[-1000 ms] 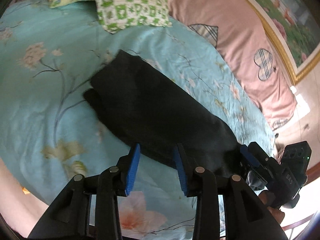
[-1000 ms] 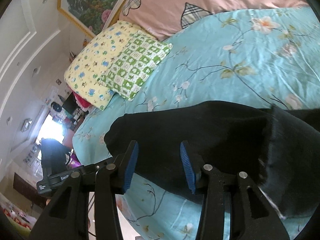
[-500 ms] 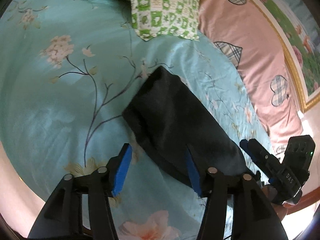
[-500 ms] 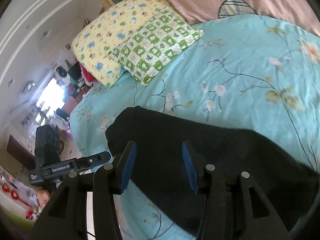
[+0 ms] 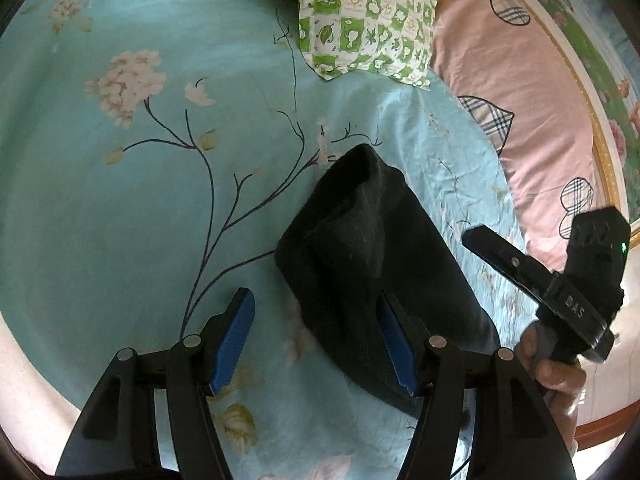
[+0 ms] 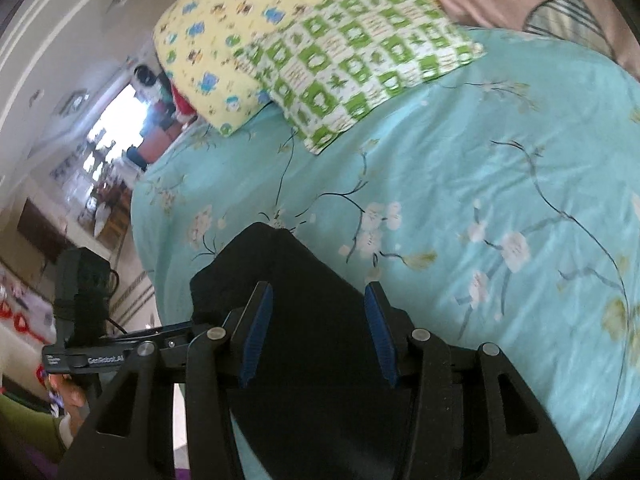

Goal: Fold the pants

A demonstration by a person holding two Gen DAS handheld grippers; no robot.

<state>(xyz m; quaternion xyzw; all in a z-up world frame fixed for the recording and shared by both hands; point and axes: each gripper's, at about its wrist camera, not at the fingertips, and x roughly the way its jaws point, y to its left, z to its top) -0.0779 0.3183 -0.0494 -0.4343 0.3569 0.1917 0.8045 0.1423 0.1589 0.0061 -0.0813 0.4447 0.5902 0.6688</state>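
Down at the left gripper (image 5: 316, 344), the blue pads (image 5: 234, 336) stood wide apart, having just been opening; the folded edge of the black pants (image 5: 372, 248) lay between them on the bed, but neither pad pressed on the cloth. One pad sat over bare sheet, the other over the dark fabric. The right gripper (image 6: 318, 334) held its own blue pads (image 6: 256, 332) about half spread above the pants (image 6: 304, 280), with cloth under and between them; the blur in that view made it hard to say whether they touched the fabric, and no pinch showed.

The pants lay as a narrow folded strip near the bed's foot edge, one end pointing toward the pillows, the rest running back under both tools. In the left wrist view the right gripper (image 5: 536, 280) showed to the right of the pants, a hand (image 5: 556, 376) wrapped round its handle near the bed's edge.

Beyond, the turquoise flowered bedsheet (image 5: 140, 200) spread out. A green-checked pillow (image 5: 368, 28) lay at the head of the bed, overlapping a yellow printed pillow (image 6: 224, 36). A pink cover with plaid shapes (image 5: 512, 92) ran along the far side.

No container appeared in either view.
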